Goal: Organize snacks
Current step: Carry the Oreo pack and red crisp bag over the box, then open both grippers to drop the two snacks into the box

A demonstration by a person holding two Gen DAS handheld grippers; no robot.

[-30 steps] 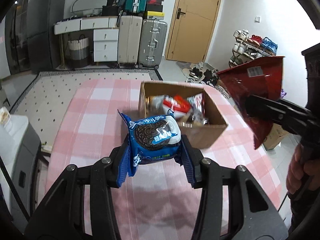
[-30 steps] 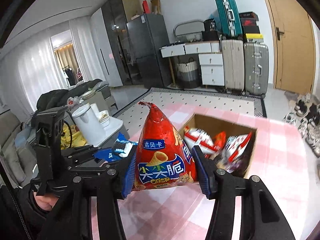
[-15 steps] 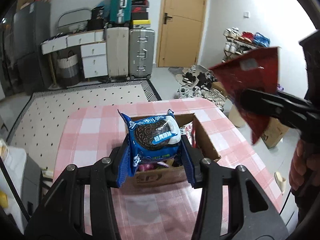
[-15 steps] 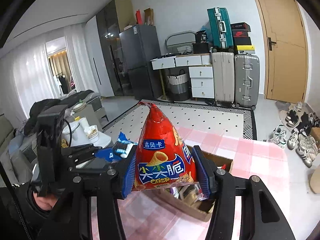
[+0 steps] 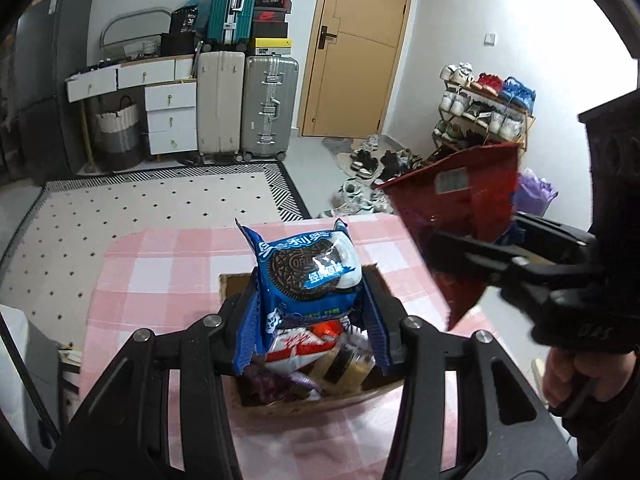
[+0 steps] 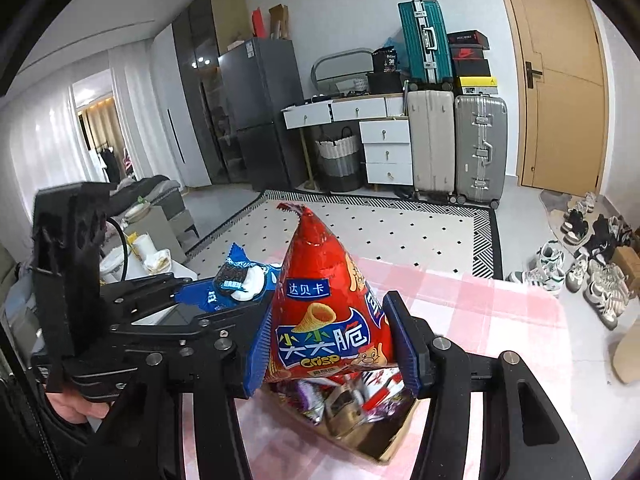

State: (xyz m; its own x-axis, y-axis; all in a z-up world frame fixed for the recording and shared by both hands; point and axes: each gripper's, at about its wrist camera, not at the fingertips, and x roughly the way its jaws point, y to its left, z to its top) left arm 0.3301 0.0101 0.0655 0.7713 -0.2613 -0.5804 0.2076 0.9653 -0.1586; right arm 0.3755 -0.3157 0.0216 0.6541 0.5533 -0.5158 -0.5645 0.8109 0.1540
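Note:
My left gripper (image 5: pixel 310 312) is shut on a blue Oreo pack (image 5: pixel 308 276) and holds it directly above an open cardboard box (image 5: pixel 320 402) that has several snack packets inside. My right gripper (image 6: pixel 330 344) is shut on a red cone-shaped crisp bag (image 6: pixel 328 312) and holds it above the same box (image 6: pixel 384 440). The red bag also shows in the left wrist view (image 5: pixel 464 216), at the right of the box. The Oreo pack also shows in the right wrist view (image 6: pixel 240 280), to the left of the red bag.
The box sits on a table with a pink checked cloth (image 5: pixel 160 280). Beyond the table lie a dotted rug (image 5: pixel 140 200), suitcases (image 5: pixel 244 104), white drawers (image 5: pixel 170 112), a door (image 5: pixel 356 48) and a shoe rack (image 5: pixel 480 108).
Both grippers have moved over the box with their packs; the box now lies right under them, where before it stood ahead and off to the side.

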